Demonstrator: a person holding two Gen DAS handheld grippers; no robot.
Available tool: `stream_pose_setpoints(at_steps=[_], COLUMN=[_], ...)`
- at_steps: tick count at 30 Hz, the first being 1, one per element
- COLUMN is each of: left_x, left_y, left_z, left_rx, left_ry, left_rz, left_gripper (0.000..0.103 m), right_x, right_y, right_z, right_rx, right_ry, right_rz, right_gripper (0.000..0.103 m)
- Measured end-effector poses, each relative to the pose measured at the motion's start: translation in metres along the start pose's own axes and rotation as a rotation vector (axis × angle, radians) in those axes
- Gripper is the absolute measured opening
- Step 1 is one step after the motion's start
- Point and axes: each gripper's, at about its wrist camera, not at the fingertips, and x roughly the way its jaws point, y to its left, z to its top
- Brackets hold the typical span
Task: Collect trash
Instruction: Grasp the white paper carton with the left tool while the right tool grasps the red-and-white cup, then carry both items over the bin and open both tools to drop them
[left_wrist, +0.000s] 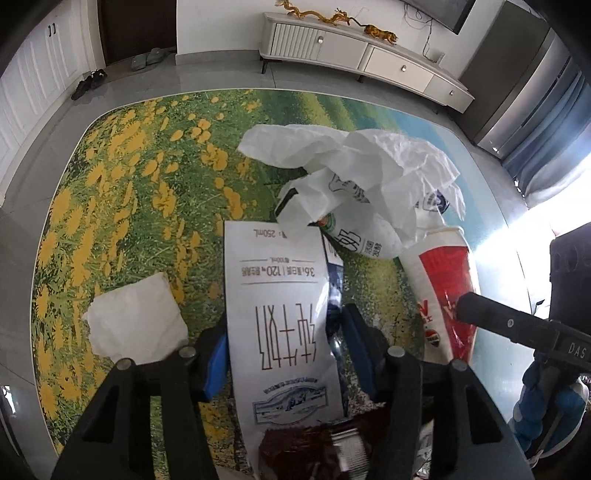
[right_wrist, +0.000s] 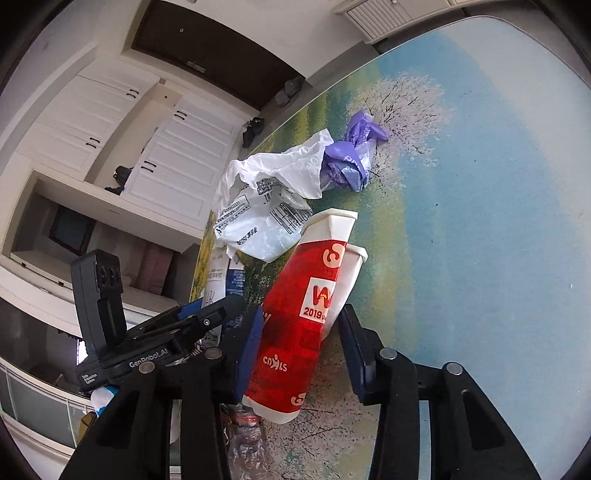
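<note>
On the table (left_wrist: 122, 155) lie two paper cups (right_wrist: 306, 314), one milk carton (left_wrist: 280, 306) and one napkin (left_wrist: 136, 321); the left gripper (left_wrist: 282, 354) straddles the carton with its jaws apart, the right gripper (right_wrist: 301, 354) straddles the cups, likewise parted.

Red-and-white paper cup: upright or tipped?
Tipped: the red-and-white paper cup leans over between the right tool's fingers, rim pointing away.

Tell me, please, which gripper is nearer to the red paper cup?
Right. The right gripper straddles the red paper cup; the left gripper sits beside it, around the milk carton.
</note>
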Motion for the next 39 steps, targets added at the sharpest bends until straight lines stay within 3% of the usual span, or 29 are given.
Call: stream_pose_setpoints(at_steps=[3,9,27,39], left_x=[0.0,-0.015,-0.122,-0.175], left_y=[0.001,0.012,-0.011,-0.076], left_z=[-0.001,-0.008,-0.013,-0.021], left_rx=[-0.013,-0.07,-0.121,-0.061], left_ry=[-0.02,-0.076,-0.334,-0.419], left_rz=[-0.009,-0.053,-0.043,-0.07], left_gripper=[0.044,0.042,0.041,0.041], right_x=[-0.003,-0.015,-0.107,-0.195], right_y=[0.002,0.006,0.023,0.006], right_z=[-0.001,-0.009,-0.045,-0.071], right_rx=[-0.011,-0.049,-0.163,-0.184], right_ry=[-0.015,-0.029,-0.181,-0.314], right_rz=[0.036,0.075,0.097,0.108], right_gripper=[0.024,0.017,0.017,0.017])
